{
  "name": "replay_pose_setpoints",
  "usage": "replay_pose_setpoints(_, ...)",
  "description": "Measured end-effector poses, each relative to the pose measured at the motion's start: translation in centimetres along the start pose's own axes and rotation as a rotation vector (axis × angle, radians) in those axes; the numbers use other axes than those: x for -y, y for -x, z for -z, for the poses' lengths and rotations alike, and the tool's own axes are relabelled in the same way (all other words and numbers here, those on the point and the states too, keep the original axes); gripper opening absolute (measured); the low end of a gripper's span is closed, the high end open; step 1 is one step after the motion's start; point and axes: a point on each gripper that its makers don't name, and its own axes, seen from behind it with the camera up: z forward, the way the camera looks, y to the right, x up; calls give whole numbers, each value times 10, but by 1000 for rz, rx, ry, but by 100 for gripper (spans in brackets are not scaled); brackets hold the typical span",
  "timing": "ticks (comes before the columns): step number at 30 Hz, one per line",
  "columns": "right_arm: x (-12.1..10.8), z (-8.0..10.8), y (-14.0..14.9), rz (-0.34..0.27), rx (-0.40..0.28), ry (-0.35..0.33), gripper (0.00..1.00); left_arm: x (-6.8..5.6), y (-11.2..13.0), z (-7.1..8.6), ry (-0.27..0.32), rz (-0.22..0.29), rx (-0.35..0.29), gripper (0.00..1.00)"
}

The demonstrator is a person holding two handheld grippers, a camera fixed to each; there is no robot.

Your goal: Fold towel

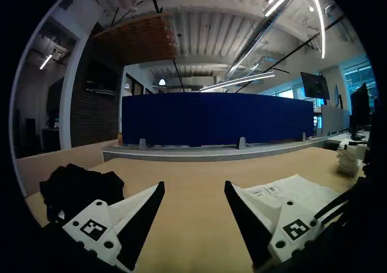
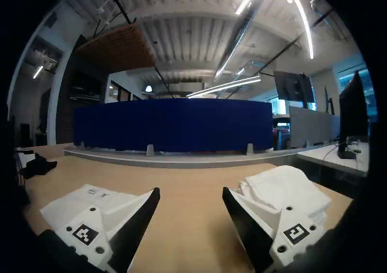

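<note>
Left gripper (image 1: 193, 185) wide open and empty, and right gripper (image 2: 190, 191) the same. The white towel (image 1: 295, 190) lies flat on the wooden table (image 1: 193, 224) between them, tags up. It looks light, soft, floppy — likely to sag — so pinch two neighbouring corners at the hem. Folded towel stack (image 2: 285, 186) off right, black cloth (image 1: 80, 183) left.

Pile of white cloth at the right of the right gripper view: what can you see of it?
The pile of folded white towels looks soft: several layers stacked, rounded folds facing left. It lies on the light wooden tabletop near its right edge. One finger of the open right gripper hides its lower part; contact cannot be told.
</note>
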Motion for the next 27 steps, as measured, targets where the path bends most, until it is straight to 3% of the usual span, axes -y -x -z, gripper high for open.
replay_pose_setpoints(20, 2, 0, -1, 1, 0, 1, 100, 0, -1, 0, -3, -2, 0, 92)
replay_pose_setpoints(27, 2, 0, -2, 18, 7, 11, 100, 6, -1, 0, -36, 2, 13, 92)
